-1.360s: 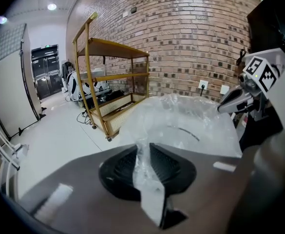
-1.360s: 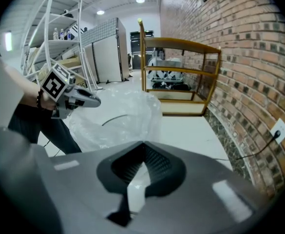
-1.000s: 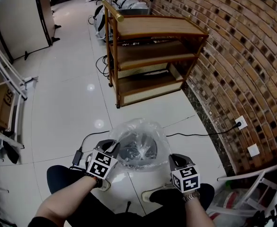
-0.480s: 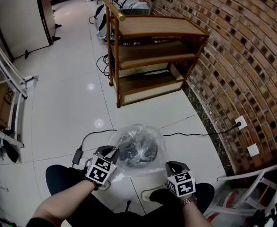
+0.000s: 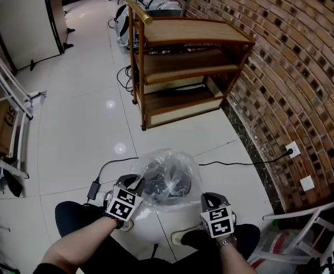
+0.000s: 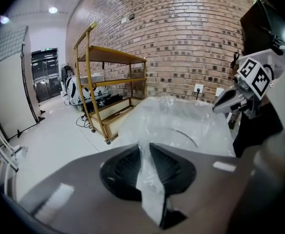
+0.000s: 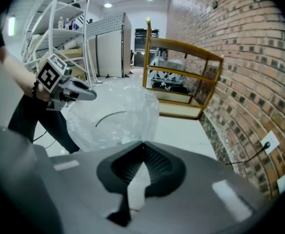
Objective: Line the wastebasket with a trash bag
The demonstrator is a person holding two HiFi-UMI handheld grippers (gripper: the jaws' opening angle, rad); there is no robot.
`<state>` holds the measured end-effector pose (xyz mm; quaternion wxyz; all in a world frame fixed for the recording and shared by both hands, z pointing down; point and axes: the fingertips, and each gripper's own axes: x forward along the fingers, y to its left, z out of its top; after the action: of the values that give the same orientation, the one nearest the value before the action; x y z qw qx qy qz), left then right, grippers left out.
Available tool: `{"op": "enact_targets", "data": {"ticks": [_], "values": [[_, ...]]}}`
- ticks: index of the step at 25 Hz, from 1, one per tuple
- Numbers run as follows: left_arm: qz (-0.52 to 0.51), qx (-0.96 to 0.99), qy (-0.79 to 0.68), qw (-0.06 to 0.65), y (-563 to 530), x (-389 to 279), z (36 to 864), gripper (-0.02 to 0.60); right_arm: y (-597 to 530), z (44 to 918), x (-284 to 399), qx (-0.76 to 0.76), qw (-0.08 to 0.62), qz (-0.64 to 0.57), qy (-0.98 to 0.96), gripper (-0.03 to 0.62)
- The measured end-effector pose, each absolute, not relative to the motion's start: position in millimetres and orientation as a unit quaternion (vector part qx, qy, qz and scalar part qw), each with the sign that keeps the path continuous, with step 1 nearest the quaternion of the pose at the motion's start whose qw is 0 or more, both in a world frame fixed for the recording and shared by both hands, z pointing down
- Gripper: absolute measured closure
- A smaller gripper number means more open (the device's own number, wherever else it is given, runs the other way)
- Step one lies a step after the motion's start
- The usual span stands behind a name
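Observation:
A clear trash bag billows over a dark round wastebasket on the floor between the person's feet. My left gripper is at the bag's left edge, shut on a fold of the film. My right gripper is at the bag's near right edge, shut on another fold. The basket's rim shows through the plastic as a dark arc. Each gripper view shows the opposite gripper across the bag: the right gripper and the left gripper.
A wooden shelf cart stands beyond the basket against the brick wall. A black cable runs across the tiles to a wall outlet. A white chair frame is at the right, a white rack at the left.
The bag has sunk and flattened over the basket. The right gripper has dropped a little with its fold; the left gripper has hardly moved.

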<state>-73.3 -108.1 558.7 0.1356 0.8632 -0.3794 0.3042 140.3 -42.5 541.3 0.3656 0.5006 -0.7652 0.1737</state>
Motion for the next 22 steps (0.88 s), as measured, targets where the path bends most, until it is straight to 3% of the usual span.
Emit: {"op": "enact_targets", "data": {"ticks": [8,14,19,22], "values": [[0.276,0.866,-0.399,0.123,-130,-71,546,0.537,-63,518,148,0.533,0.341,0.122,-0.765,0.592],[0.307,0.851,-0.368,0.216,-133,-63,584,0.507,-66,563,152,0.510,0.366,0.190,-0.755,0.591],[0.301,0.841,-0.367,0.260,-141,-67,599,0.420,-69,583,148,0.498,0.360,0.236,-0.753,0.522],[0.300,0.843,-0.365,0.256,-142,-69,601,0.274,-71,587,149,0.502,0.360,0.245,-0.747,0.394]]}}
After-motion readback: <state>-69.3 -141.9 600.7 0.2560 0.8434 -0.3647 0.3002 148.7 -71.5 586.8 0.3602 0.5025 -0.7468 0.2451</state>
